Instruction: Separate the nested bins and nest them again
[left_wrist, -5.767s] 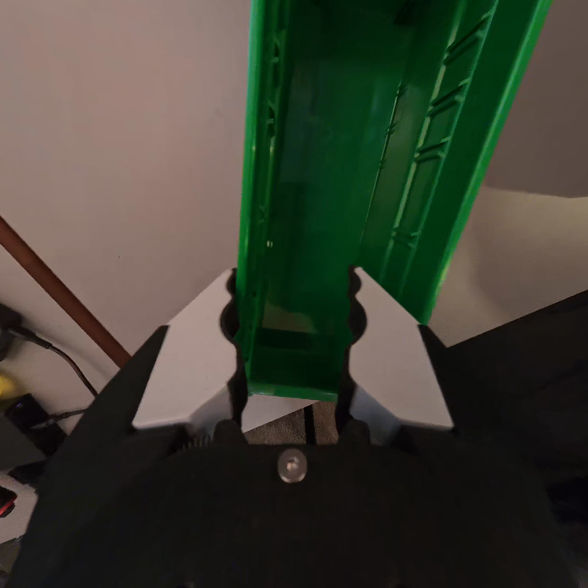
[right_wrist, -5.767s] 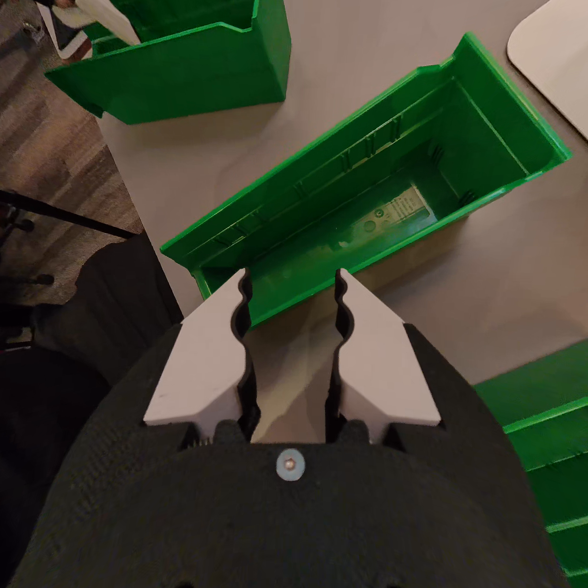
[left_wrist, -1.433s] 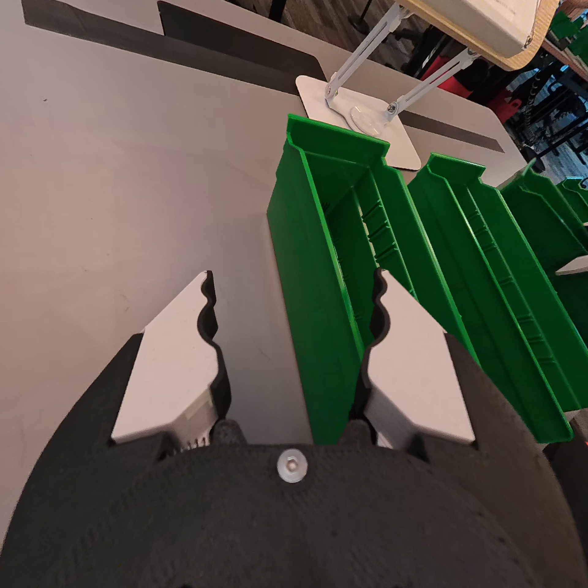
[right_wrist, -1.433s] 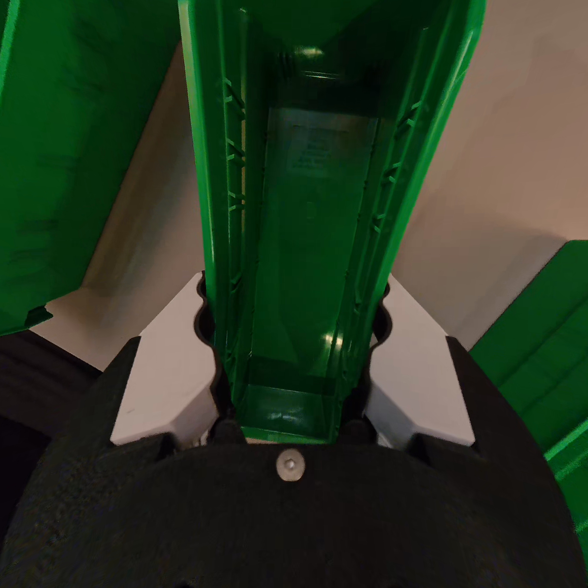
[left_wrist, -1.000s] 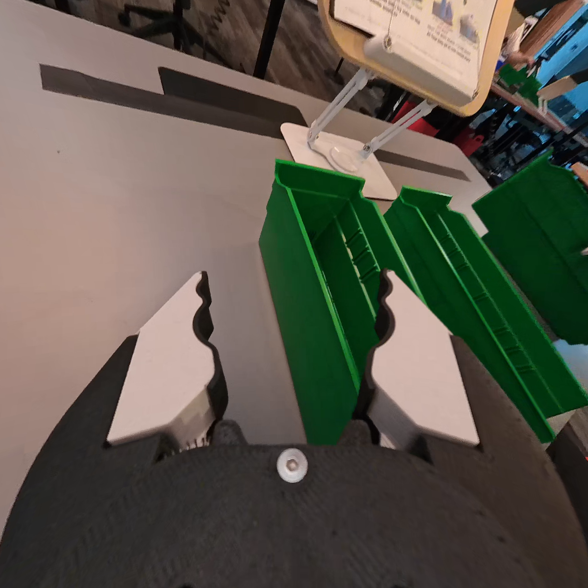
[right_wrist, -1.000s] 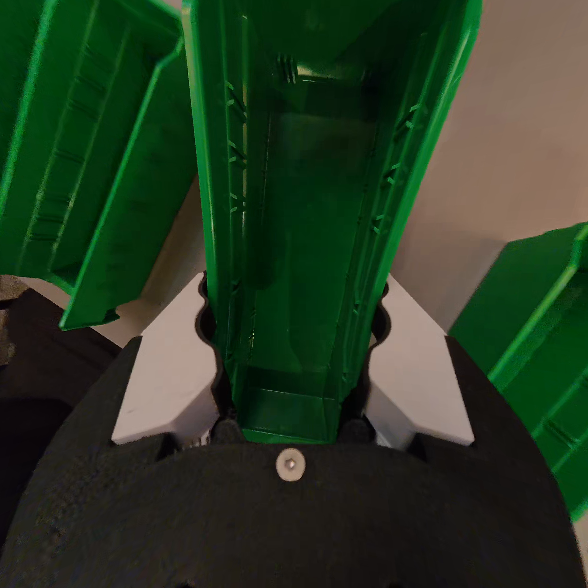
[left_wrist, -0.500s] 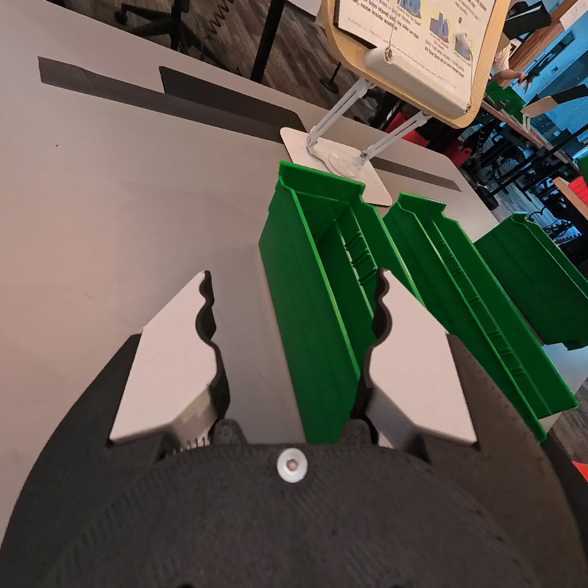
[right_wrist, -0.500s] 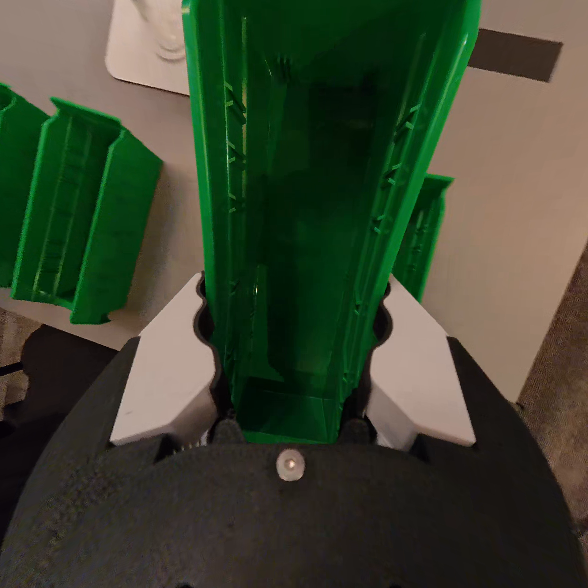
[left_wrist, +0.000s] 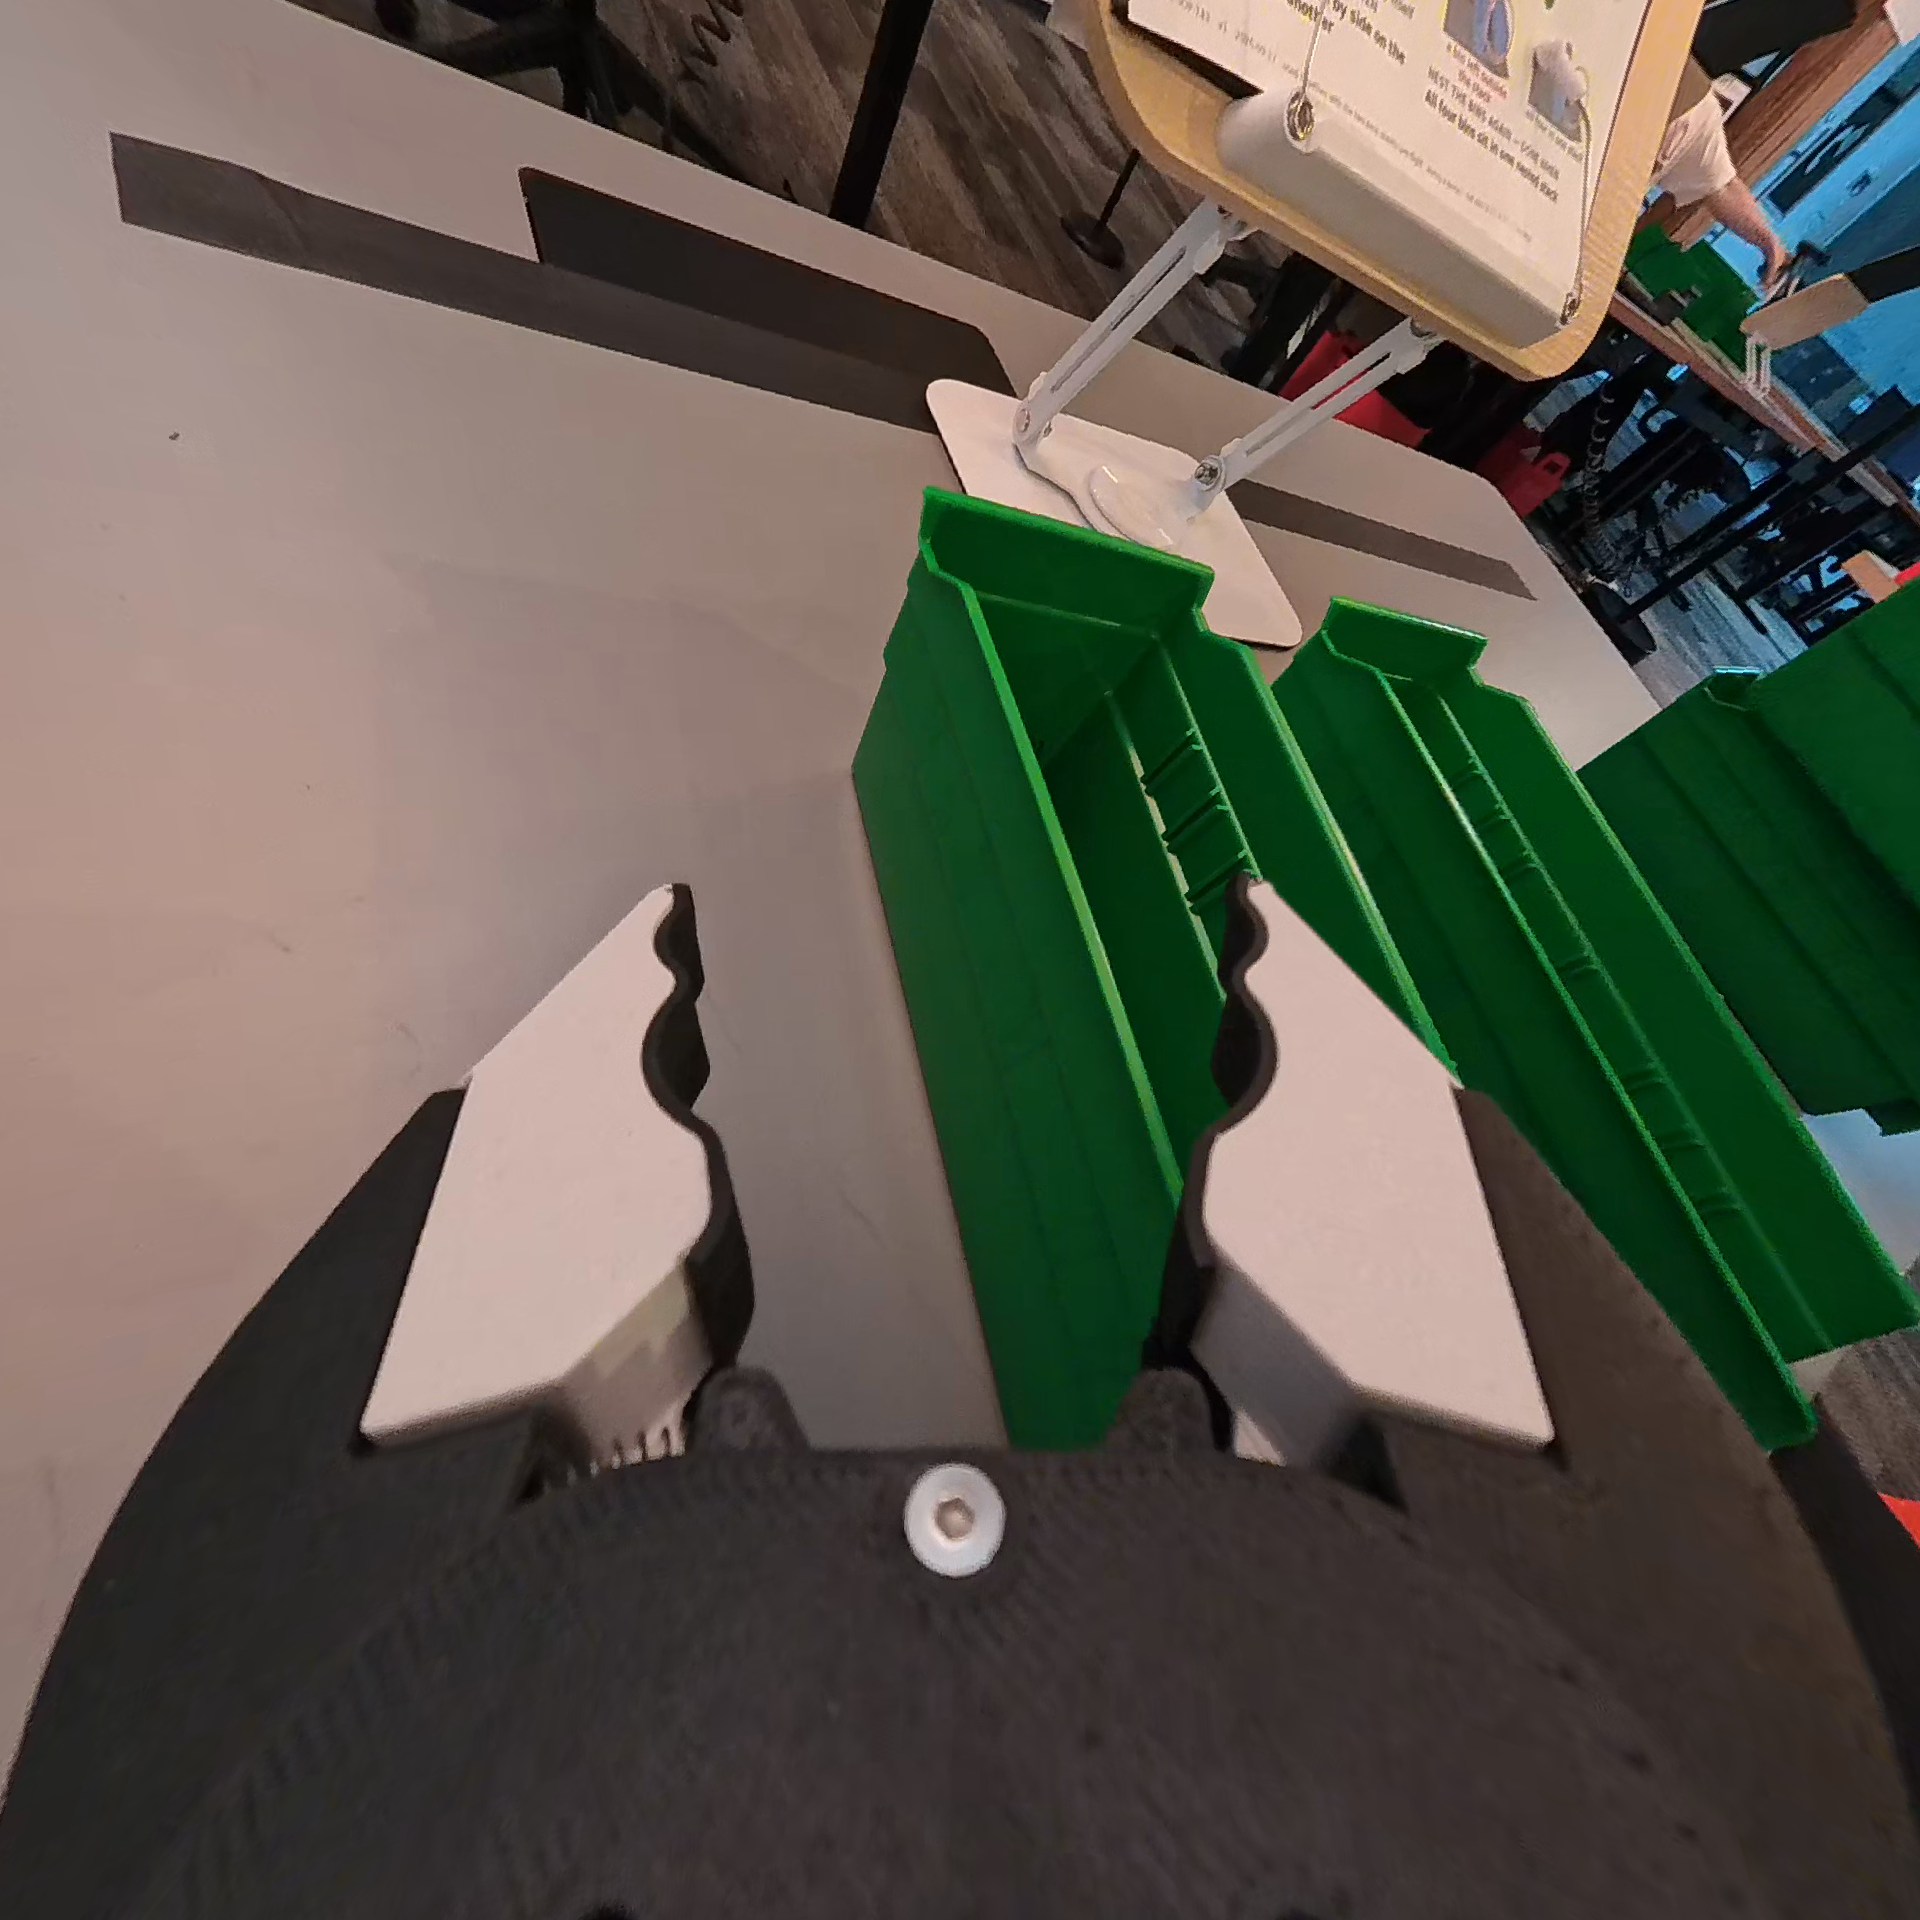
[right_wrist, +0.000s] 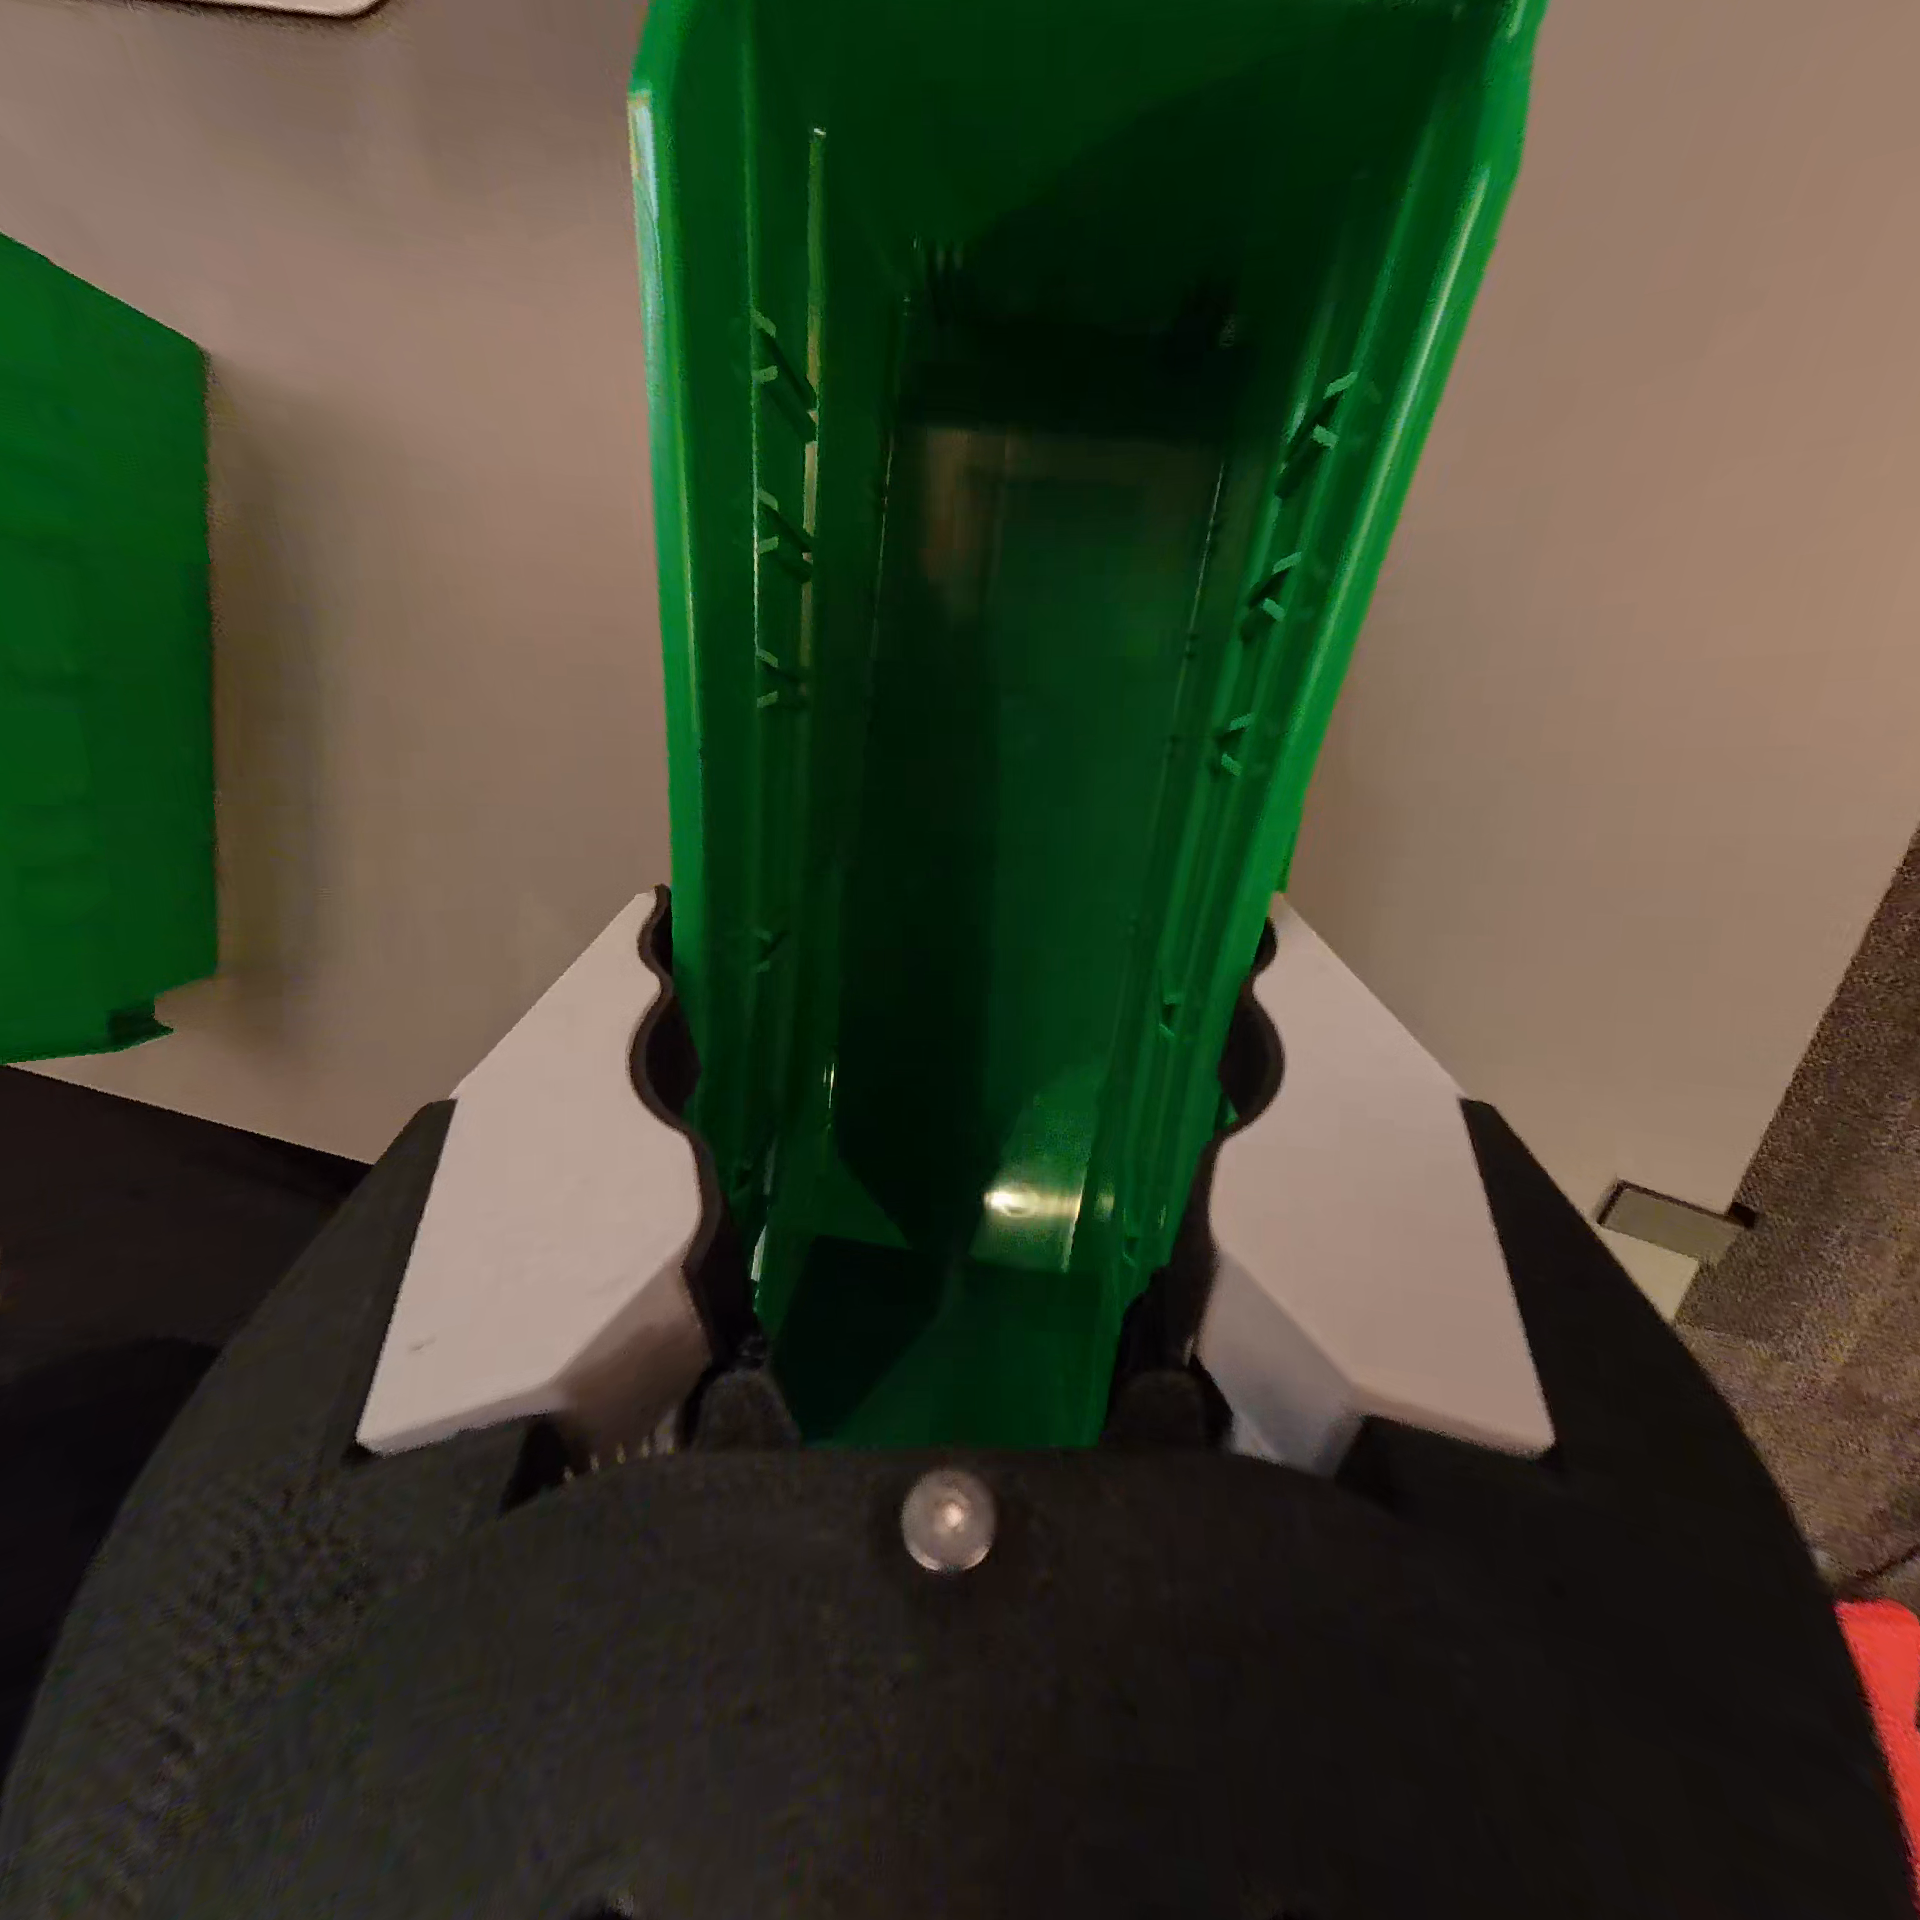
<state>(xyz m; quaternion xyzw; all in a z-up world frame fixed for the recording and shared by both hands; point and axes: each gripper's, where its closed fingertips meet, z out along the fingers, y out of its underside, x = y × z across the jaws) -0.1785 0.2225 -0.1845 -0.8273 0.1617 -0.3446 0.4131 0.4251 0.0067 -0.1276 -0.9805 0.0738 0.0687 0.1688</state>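
Right now, line by line:

Left gripper (left_wrist: 961, 914): its 2 white fingers with black wavy pads stand wide apart over the grey tabletop (left_wrist: 364, 675), clamping nothing; the near wall of the 1st bin runs up between them, close against the right finger.

1st bin: a long narrow green plastic bin (left_wrist: 1049, 935) rests on the table with its open top up, running from near to far.

2nd bin: another long green plastic bin (left_wrist: 1538, 935) lies just right of the 1st, roughly parallel, its near end at the table's near edge.

3rd bin: a green plastic bin (left_wrist: 1766, 862) shows at the far right, cut by the frame; whether it touches the table, I cannot tell.

Right gripper (right_wrist: 956, 914): its 2 white fingers press on the outer side walls of the held green plastic bin (right_wrist: 1039, 623), gripping its near end; the bin points away over the table.

Other green bin (right_wrist: 94, 675): seen left of the held one in the right wrist view.

Sign stand: a white flat base (left_wrist: 1112, 499) with thin arms sits on the table just beyond the 1st bin, carrying a wooden board (left_wrist: 1382, 156).
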